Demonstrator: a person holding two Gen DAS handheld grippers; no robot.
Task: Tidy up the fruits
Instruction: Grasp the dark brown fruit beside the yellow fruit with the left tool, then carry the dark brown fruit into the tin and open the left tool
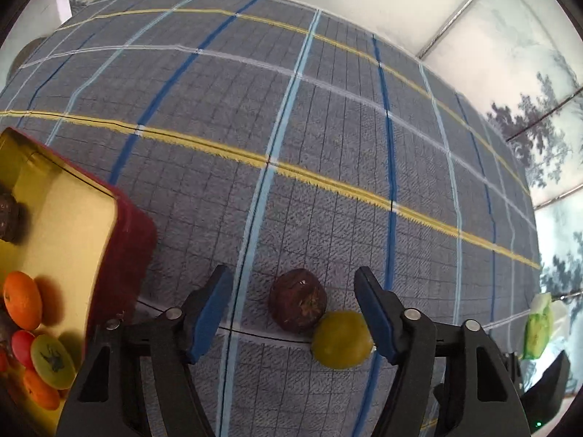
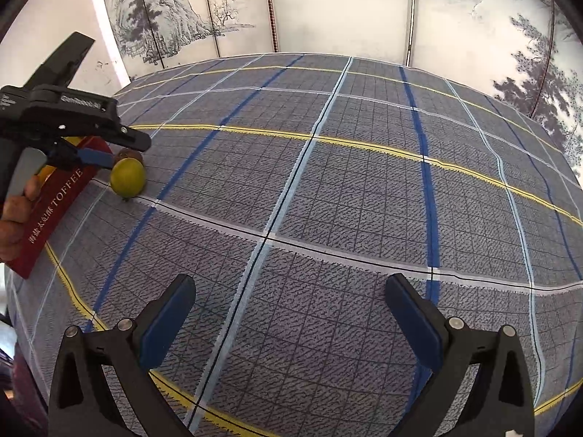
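Broadly, a blue plaid tablecloth (image 1: 328,127) covers the table. Red tin (image 1: 120,255) at its left, gold inside, holding an orange (image 1: 22,304), a kiwi slice (image 1: 51,360) and other fruit. Left gripper (image 1: 293,313) low over the cloth, jaws apart, a dark brown fruit (image 1: 297,298) and a yellow-green fruit (image 1: 340,338) between them, touching each other. Right gripper (image 2: 291,320) spread wide above bare cloth, well apart from both fruits.

Two fruits (image 1: 317,317) touching on tablecloth (image 1: 328,145), right of tin (image 1: 120,255).
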